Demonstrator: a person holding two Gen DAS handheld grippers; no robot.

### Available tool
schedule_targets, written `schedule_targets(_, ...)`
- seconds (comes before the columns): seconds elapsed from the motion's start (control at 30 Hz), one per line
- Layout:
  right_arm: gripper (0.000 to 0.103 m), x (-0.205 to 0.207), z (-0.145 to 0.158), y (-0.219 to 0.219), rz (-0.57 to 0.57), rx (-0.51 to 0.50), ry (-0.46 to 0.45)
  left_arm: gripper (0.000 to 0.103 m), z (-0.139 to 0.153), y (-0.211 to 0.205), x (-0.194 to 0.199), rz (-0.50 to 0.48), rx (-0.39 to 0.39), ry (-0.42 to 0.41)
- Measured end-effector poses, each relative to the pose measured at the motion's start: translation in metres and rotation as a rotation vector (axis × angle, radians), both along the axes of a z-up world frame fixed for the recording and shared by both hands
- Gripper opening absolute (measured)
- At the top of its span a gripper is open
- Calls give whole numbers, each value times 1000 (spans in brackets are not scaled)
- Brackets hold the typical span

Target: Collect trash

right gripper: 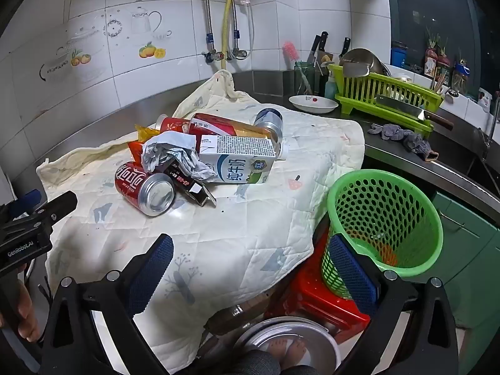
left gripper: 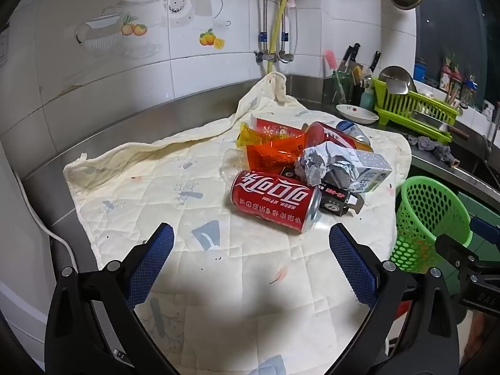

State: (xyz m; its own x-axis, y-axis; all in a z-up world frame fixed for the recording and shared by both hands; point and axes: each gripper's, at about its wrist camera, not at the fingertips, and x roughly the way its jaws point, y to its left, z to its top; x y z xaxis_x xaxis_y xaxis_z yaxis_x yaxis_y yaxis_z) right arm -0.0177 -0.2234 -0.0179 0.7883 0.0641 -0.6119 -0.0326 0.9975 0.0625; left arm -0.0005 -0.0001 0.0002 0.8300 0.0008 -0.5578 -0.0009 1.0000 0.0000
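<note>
both claws spread, empty. left claw (left gripper: 251, 243) should take the cola can (left gripper: 275, 200) at its 12 o'clock across the middle, then drop it in the green basket (right gripper: 384, 218).

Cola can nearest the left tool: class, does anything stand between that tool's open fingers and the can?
Nothing visible does. Only bare quilted cloth lies between the open left tool and the cola can; the other trash sits behind it.

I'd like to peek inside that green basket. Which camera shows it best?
The right wrist view: the green basket shows whole, mouth open toward the camera. The left wrist view catches it at the edge, its base hidden behind the right gripper.
</note>
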Motion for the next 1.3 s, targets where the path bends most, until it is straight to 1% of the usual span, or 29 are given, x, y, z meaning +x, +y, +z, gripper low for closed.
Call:
schedule_targets(0.27,97,-1,0,-1,-3,0,2,98,2,2,-2,2,0,3)
schedule_targets(0.47,97,1,-1,3,0,6,2,98,0,-3,-2,-1,14,6)
schedule_targets(0.5,97,-3,1,-3,0,6,2,98,0,-4,-2,-2,14,6)
schedule_targets(1.3,97,-1,0,5,1,1,1,98,1,-3,-1,-5,19,3)
